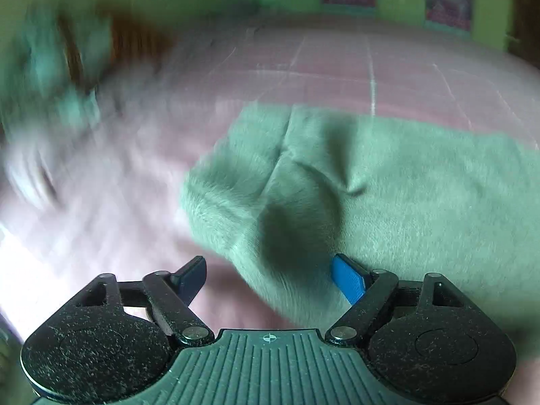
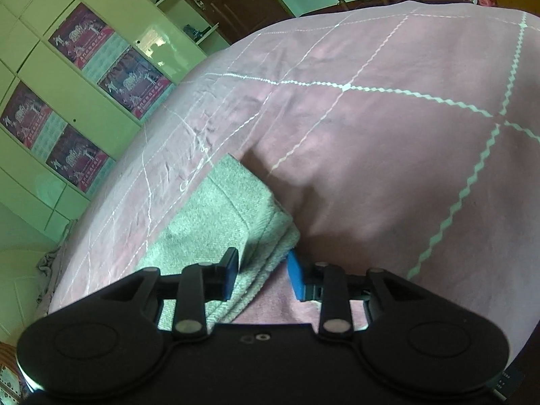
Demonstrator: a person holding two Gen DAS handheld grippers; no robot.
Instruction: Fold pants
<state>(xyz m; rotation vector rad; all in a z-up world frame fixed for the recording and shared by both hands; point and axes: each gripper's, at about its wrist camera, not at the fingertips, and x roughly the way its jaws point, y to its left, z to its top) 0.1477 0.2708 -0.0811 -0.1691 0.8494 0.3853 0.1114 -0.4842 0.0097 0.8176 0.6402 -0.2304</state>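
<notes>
— Pink bedspread point(image 2: 388, 155) carrying the pants point(image 1: 388, 195)?
— Yes, folded green, near its edge. Left gripper point(image 1: 270, 276) spread wide over them, unclamped; right gripper point(image 2: 261, 271) apart, folded corner between its pads.

Soft greenish daylight; left wrist view smeared by motion blur, glare at left edge; right wrist view sharp; fisheye bending edges.

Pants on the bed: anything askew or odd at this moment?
The green pants lie on the pink bedspread with a diagonal crease and a bump near the folded end. In the right wrist view the stacked edge looks fairly even. Nothing looks damaged.
</notes>
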